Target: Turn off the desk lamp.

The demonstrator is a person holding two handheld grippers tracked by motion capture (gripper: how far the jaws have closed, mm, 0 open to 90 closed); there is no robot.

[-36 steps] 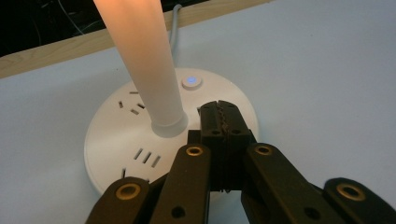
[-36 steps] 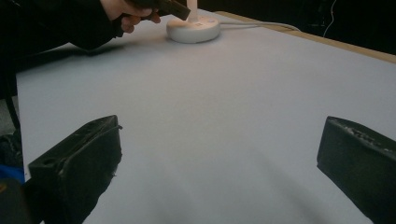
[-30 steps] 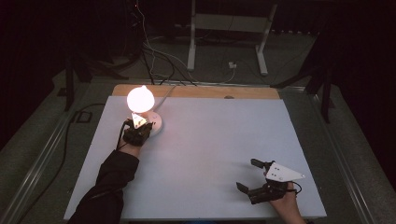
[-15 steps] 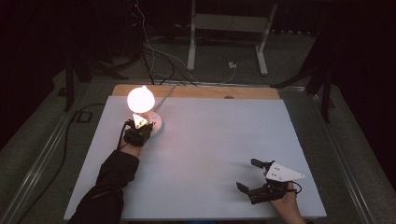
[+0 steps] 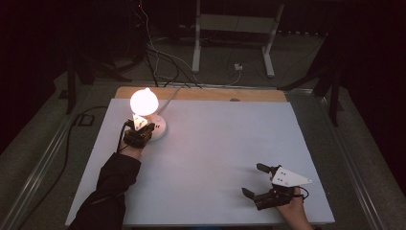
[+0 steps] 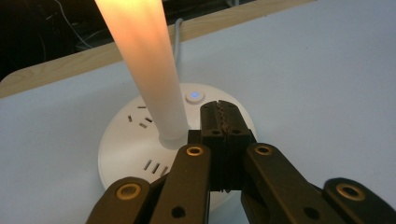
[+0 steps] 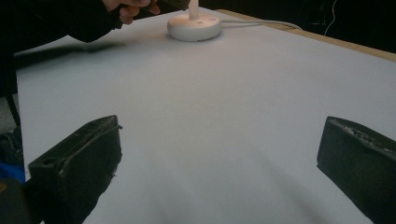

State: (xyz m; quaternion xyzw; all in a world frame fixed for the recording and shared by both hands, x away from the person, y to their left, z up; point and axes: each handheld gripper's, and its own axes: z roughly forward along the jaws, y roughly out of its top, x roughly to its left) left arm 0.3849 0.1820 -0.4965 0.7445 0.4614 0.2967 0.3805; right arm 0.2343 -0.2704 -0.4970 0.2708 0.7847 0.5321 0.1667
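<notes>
A lit lamp (image 5: 143,101) with a glowing round head stands on a round white base (image 5: 159,129) at the table's far left. The base carries socket slots and a small blue-lit button (image 6: 194,96). My left gripper (image 6: 219,111) hovers just over the base beside the glowing stem (image 6: 149,70), shut, with nothing between its jaws, its tip close to the button. In the high view the left gripper (image 5: 139,133) sits at the base's near edge. My right gripper (image 5: 253,179) rests near the table's front right, open and empty; the base (image 7: 194,25) shows far off in its view.
The white table top (image 5: 215,143) has a wooden strip (image 5: 201,94) along its far edge. A white cord (image 7: 261,22) runs from the base off the back. Cables and a metal stand (image 5: 234,28) lie on the dark floor beyond.
</notes>
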